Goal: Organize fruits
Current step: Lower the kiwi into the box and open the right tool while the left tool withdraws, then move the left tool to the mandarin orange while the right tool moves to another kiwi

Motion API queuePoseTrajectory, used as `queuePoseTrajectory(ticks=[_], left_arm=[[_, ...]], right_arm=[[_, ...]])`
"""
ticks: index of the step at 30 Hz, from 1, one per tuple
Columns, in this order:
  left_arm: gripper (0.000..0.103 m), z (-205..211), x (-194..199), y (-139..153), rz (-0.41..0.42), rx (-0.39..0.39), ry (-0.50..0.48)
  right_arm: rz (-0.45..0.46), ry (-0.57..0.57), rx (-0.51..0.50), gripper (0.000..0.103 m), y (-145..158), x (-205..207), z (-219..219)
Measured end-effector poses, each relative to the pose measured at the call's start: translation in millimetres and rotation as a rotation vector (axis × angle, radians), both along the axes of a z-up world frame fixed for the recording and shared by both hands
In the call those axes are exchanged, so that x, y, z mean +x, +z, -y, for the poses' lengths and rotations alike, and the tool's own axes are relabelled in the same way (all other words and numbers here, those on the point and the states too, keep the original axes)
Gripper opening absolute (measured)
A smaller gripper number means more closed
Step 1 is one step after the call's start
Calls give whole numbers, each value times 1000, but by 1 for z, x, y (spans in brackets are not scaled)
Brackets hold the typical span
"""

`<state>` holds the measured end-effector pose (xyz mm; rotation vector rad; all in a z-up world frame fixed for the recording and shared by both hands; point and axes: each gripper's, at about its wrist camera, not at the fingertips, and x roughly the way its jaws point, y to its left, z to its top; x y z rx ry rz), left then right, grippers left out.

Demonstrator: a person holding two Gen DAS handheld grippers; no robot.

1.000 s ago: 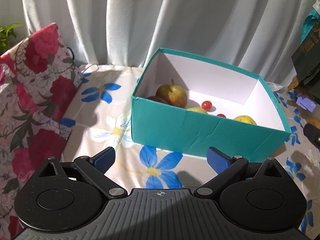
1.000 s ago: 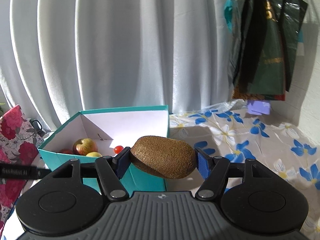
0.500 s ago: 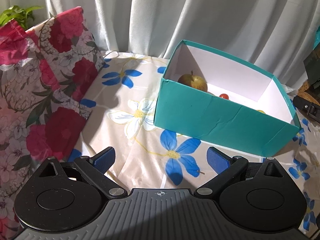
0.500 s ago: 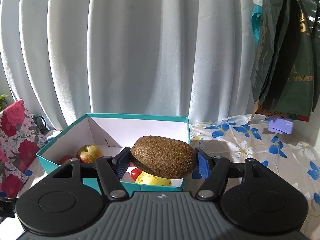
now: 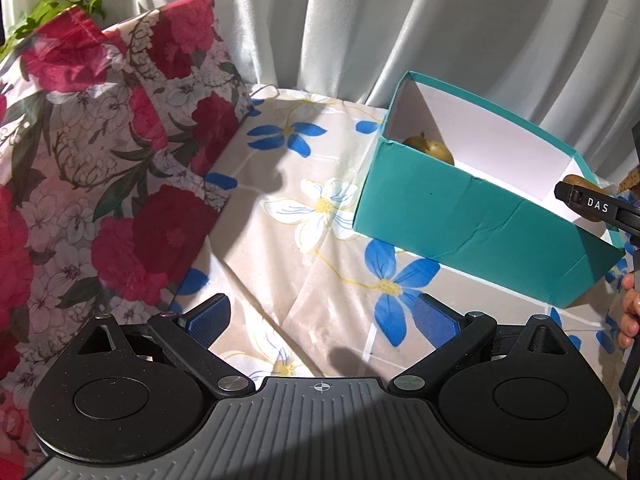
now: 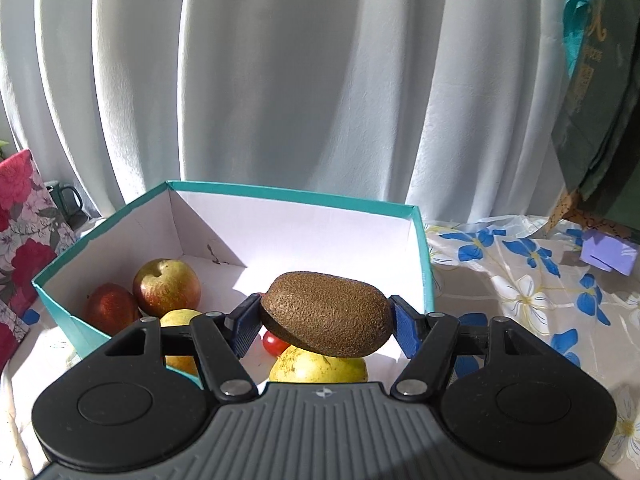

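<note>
A brown kiwi (image 6: 326, 314) hangs over the teal box (image 6: 424, 264), with my right gripper (image 6: 325, 326) shut on it by both blue pads. Inside the box lie a red-yellow apple (image 6: 168, 286), a dark red fruit (image 6: 110, 308), two yellow fruits (image 6: 320, 368) and a small red tomato (image 6: 274, 344). In the left wrist view the teal box (image 5: 472, 216) stands at the right, with an apple top (image 5: 432, 150) showing over its wall. My left gripper (image 5: 322, 318) stands open above the flowered cloth, nothing between its fingers. The right gripper's finger (image 5: 596, 206) reaches in from the right edge.
A rose-patterned cushion (image 5: 100, 152) fills the left side, with green leaves (image 5: 60, 4) behind it. White curtains hang at the back. A dark green bag (image 6: 596, 92) hangs at the right, a small purple box (image 6: 608, 256) lies on the cloth below it. A person's fingers (image 5: 630, 316) show at the right edge.
My right gripper has carried the kiwi forward, from short of the box to above its inside. The left gripper has drifted left, so the box now sits further right in its view.
</note>
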<state>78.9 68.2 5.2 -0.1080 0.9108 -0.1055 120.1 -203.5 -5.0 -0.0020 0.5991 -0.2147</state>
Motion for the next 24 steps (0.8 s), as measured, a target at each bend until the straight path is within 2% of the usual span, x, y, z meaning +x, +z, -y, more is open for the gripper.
queuePoseTrajectory(ticks=[9, 18, 24], left_arm=[[101, -7, -4, -5, -28, 27, 20], [101, -1, -3, -8, -44, 43, -17], [101, 3, -3, -8, -47, 52, -40]], right_arm=[[-42, -9, -22, 67, -14, 16, 0], [-75, -15, -95, 68, -20, 27, -4], [-36, -30, -112, 74, -13, 25, -2]])
